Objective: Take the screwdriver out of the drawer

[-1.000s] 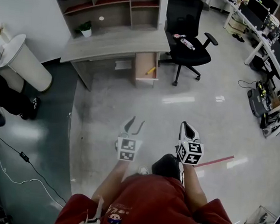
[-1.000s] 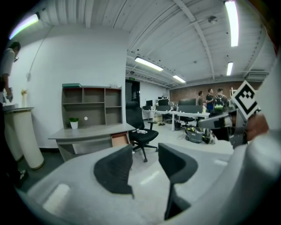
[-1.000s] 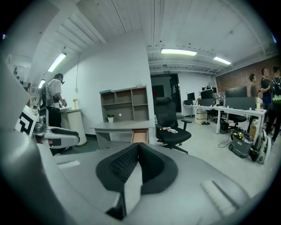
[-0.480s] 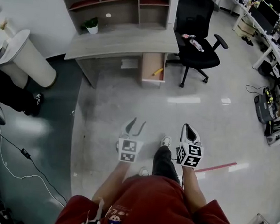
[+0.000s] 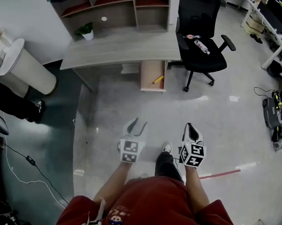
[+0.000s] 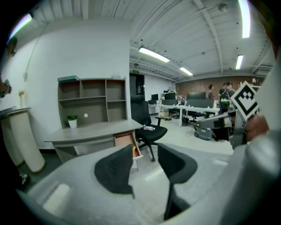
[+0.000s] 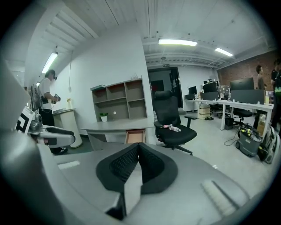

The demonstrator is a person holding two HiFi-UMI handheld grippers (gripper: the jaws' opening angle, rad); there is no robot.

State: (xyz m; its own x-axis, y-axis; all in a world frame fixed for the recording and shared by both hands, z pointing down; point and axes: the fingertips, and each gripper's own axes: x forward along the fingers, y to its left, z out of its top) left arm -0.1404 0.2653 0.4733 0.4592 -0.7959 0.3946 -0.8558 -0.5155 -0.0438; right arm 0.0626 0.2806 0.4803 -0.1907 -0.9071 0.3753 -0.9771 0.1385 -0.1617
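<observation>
Yellow marks the screwdriver in the head view. It lies in the open drawer under the desk, beside the office chair. Over the last second the desk and drawer have slid a little lower and nearer in this view, and the person's foot has swung forward. I read that as a walk toward the drawer, with the reach not yet begun. Both grippers have kept their place close to the body, well apart from the drawer: the left gripper with jaws spread, the right gripper pinched together.

From the left gripper view, the jaws stand wide with nothing in them. The drawer and a sliver of the yellow screwdriver show in the gap, far off.

From the right gripper view, the jaws meet on nothing. The drawer sits beyond them, its contents too small to tell.
</observation>
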